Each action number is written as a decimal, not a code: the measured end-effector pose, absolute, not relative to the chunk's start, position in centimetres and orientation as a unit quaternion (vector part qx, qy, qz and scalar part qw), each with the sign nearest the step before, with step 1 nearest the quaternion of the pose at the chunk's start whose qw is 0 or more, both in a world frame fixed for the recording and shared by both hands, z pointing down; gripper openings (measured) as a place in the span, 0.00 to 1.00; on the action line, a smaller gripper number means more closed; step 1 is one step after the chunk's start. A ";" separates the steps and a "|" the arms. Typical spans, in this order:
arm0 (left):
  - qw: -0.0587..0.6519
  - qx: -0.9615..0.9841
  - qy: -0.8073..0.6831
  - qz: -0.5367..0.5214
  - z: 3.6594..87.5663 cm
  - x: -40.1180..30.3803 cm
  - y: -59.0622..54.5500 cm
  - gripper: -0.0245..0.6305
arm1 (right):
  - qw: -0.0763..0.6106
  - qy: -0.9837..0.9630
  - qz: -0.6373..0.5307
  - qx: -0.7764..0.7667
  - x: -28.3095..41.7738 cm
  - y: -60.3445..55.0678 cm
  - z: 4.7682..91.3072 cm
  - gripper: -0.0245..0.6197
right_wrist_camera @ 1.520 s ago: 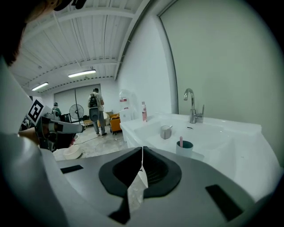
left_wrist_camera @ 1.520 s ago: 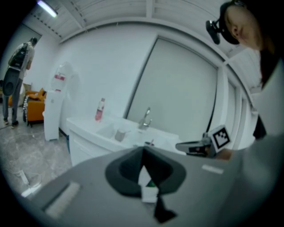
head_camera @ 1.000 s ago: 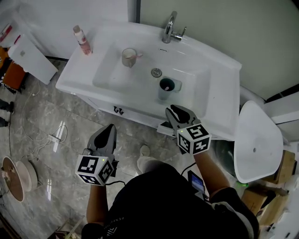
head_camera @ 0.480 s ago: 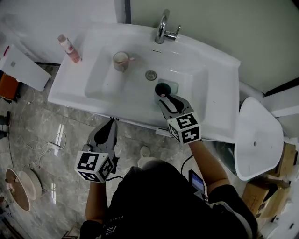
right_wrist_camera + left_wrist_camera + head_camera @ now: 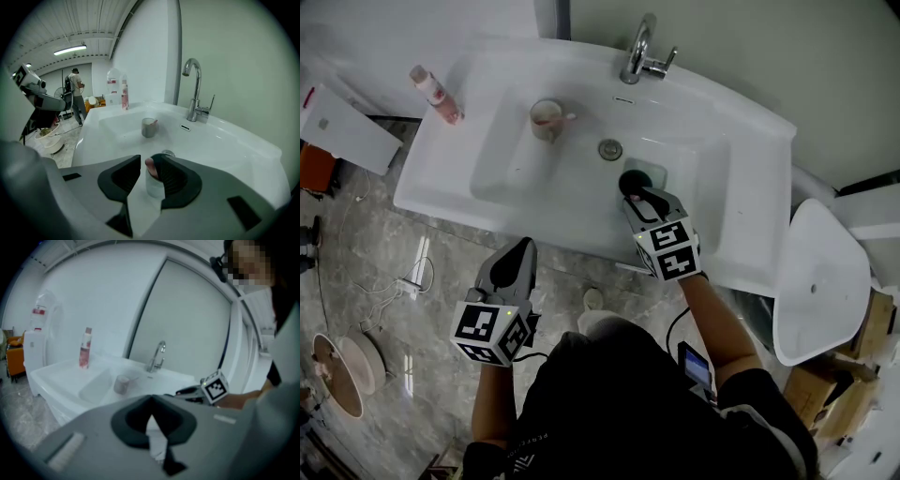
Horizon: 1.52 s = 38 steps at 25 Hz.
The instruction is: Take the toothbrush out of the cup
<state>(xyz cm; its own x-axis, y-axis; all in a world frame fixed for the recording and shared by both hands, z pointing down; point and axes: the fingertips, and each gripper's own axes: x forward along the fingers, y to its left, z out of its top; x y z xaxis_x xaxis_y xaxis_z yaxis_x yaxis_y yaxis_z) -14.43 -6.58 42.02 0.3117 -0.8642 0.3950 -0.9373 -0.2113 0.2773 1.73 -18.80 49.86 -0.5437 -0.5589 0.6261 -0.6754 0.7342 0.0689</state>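
Head view: I count two cups in the sink [image 5: 741, 178]. The far cup [image 5: 546, 122] is at the back left of the bowl. The near cup [image 5: 630, 176] is by the drain. One bottle [image 5: 434, 94] stands on the left rim. My right gripper [image 5: 653, 199] hangs over the near cup. My left gripper [image 5: 522, 253] is off the front edge.

Left gripper view: its fingers are pressed together on nothing.

Right gripper view: its fingers have just been opening and are spread. The pink toothbrush [image 5: 150, 165] stands in the near cup, with its tip between them.

Overhead, two low views; shared sink [image 5: 750, 192]
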 end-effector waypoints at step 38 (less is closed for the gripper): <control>0.172 0.846 -0.477 0.162 41.3 -15.5 -20.3 0.24 | 0.264 -0.857 0.110 0.429 1.4 -20.7 41.4 0.11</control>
